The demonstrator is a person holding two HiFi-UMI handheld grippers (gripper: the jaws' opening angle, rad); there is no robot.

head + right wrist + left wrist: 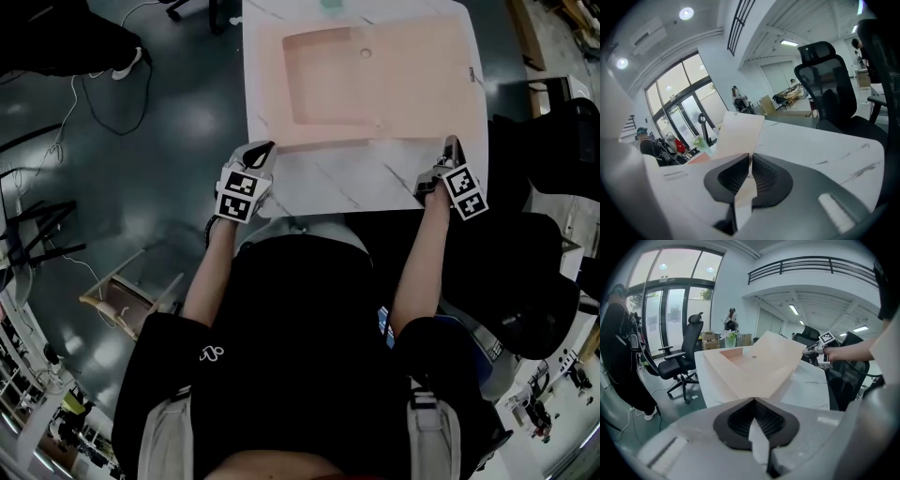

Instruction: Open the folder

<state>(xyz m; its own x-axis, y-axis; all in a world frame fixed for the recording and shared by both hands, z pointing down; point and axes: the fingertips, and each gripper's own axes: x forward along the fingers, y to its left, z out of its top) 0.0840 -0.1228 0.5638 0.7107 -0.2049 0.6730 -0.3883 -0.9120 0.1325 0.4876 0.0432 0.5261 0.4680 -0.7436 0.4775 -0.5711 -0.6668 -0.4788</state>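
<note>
Folder [375, 84]: peach-coloured, spread wide on the white marble-pattern desk [356, 183], covering most of the far half. We see a darker rectangular panel on its left part and a small round hole near the top.

Left gripper [265, 147]: at the folder's near left corner. In the left gripper view the jaws are closed together, with the thin corner of the sheet pinched between the ribbed pads. From there the sheet fans out and away across the desk.

Right gripper [452, 142]: at the near right corner. In the right gripper view its jaws are all but together, and a thin strip of the sheet stands between the pads and is gripped. The corner of the sheet rises beyond the jaw tips.

From the left gripper view, the near edge runs between the two grippers and looks lifted off the desk toward the right one, with bare desk showing under it.

Surroundings: a small green object [331, 5] at the far desk edge, beyond the folder. A black office chair [686, 352] stands off the desk's left side, a person [618, 348] in dark clothes beside it. Another black chair [525, 281] is at the right. We see nothing lying on the folder.
</note>
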